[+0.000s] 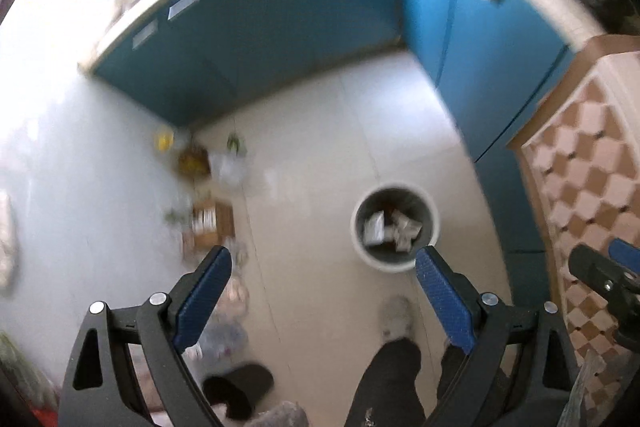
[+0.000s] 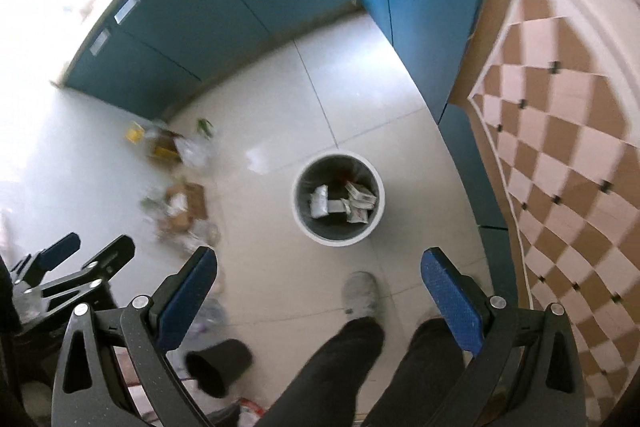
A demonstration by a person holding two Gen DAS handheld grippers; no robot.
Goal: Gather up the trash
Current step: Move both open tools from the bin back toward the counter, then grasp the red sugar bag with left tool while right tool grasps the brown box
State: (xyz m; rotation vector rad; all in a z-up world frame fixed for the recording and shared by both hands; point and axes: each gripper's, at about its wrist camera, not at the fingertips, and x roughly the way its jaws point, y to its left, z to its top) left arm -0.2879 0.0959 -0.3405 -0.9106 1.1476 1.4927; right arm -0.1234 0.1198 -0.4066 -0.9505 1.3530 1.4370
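Both tools are held high above the pale tiled floor (image 2: 352, 75), pointing down. The left gripper (image 1: 323, 275) has its blue-padded jaws spread wide with nothing between them; the right gripper (image 2: 319, 269) likewise stands released and empty. The round grey waste bin with a white rim (image 2: 339, 238) stands upright on the floor just ahead of the operator's grey shoe (image 2: 361, 293) and already holds crumpled paper packets (image 2: 344, 203). Loose litter, blurred cardboard and plastic wrappers (image 2: 182, 203), lies along the white wall, well apart from the bin. Judged stage: between deposits, with no item in hand. The next move calls for lowering a gripper to that litter and closing on one piece.
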